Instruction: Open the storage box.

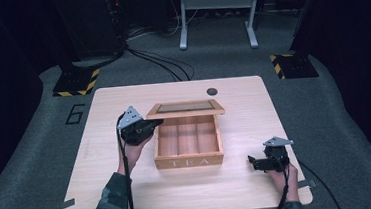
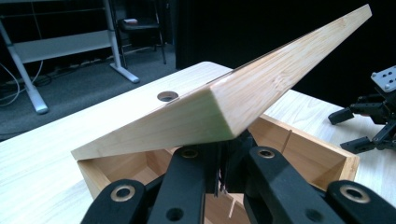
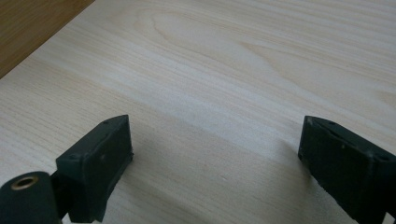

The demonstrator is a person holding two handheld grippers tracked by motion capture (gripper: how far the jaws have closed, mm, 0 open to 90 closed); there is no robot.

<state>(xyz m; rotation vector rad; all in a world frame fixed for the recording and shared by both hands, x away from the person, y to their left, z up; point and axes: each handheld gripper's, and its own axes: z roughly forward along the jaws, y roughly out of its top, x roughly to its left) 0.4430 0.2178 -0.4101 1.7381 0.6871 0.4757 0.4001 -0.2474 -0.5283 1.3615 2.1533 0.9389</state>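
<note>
a: any writing you can read?

b: "tea" in pale capitals on the front wall of the wooden box point(image 1: 188, 161), and a dark "6" point(image 1: 75, 113) on the grey floor left of the worktop point(image 1: 254, 114).

a: and the box itself?

b: light wood, standing near the middle of the worktop, with partitions splitting the inside into compartments. its lid point(image 1: 185, 108) is a wooden frame around a darker panel, raised at an angle and hinged along the far side. from the left gripper view the lid's corner point(image 2: 219, 112) juts right above the jaws.

a: what has hold of it?

b: the left gripper point(image 1: 150, 124) is at the lid's front left corner. its jaws are drawn together and the lid's edge sits right at their tips, though the actual contact is hidden behind the jaws, so i can't see how the corner is pinched. the right gripper point(image 1: 252, 162) rests on the worktop well to the right of the box, jaws spread wide with bare wood between them.

a: anything else unclear?

b: the compartments look empty from above, but their floors near the front wall are shadowed. the far room is dark; a grey metal frame point(image 1: 216, 7) and cables point(image 1: 160, 61) show there.
</note>
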